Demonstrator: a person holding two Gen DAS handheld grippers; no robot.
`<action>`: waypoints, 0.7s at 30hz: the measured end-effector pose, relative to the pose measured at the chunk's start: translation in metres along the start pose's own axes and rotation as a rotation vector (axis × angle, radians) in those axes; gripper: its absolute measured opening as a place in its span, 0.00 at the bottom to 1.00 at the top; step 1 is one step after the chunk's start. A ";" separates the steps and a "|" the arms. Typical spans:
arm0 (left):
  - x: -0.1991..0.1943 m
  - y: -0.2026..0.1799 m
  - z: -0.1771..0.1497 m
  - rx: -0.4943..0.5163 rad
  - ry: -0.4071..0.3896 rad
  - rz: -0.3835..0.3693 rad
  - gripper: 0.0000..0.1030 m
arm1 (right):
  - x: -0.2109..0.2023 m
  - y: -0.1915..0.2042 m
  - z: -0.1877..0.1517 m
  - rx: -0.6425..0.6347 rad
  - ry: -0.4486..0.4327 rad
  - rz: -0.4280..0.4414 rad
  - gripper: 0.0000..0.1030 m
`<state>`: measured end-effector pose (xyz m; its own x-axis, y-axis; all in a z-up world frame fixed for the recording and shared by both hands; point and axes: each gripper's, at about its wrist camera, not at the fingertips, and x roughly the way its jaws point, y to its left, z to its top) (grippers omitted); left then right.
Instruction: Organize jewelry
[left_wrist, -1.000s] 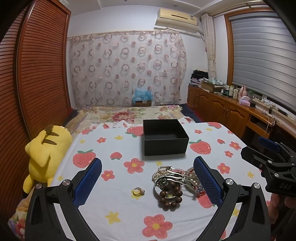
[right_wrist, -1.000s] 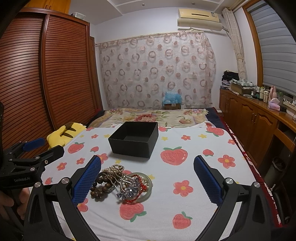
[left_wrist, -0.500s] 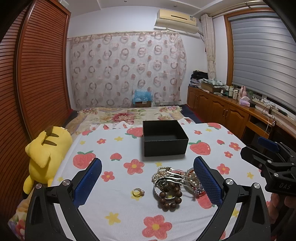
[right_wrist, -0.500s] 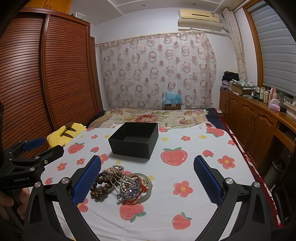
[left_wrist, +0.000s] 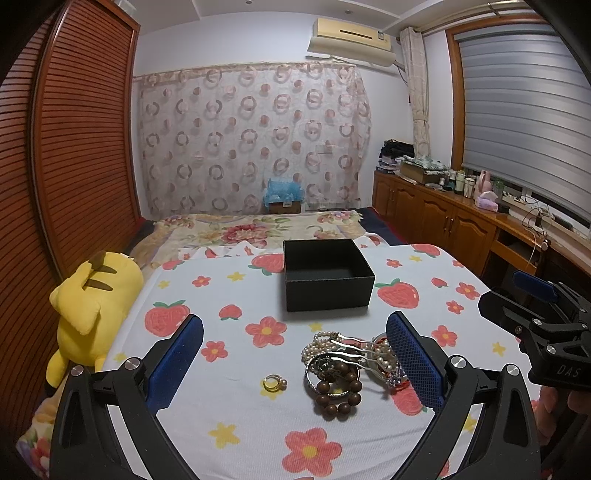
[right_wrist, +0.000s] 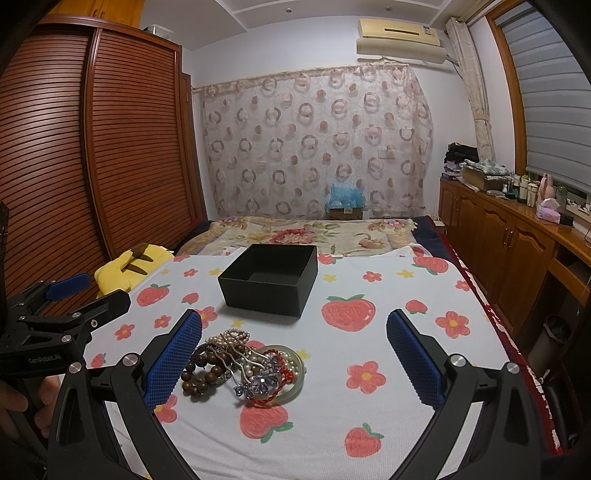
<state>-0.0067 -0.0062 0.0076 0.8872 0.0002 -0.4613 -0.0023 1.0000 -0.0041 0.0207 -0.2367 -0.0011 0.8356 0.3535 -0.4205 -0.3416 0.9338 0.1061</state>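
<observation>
Little shift; jewelry pile between left claw tips

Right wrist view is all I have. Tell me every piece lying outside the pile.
Observer: One gold ring lies alone on the sheet, left of the pile and not touching it.
Operator: Name the pile piece nearest to it.
Observer: The wooden bead bracelet, at the pile's near left side.
Operator: Report the left claw.
Observer: The left claw is open; in its own view the ring shows between its fingers.
</observation>
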 end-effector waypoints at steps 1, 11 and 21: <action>0.000 0.000 0.000 0.001 0.000 0.001 0.93 | 0.000 0.000 0.000 0.000 0.000 0.000 0.98; -0.001 -0.001 0.000 0.000 -0.001 0.000 0.93 | -0.001 0.000 0.000 0.000 -0.001 0.000 0.98; -0.005 -0.009 0.005 -0.003 0.031 -0.013 0.93 | 0.007 0.002 -0.001 0.005 0.018 0.004 0.98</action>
<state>-0.0083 -0.0149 0.0143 0.8723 -0.0128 -0.4888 0.0075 0.9999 -0.0127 0.0251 -0.2326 -0.0047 0.8263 0.3565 -0.4361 -0.3429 0.9326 0.1127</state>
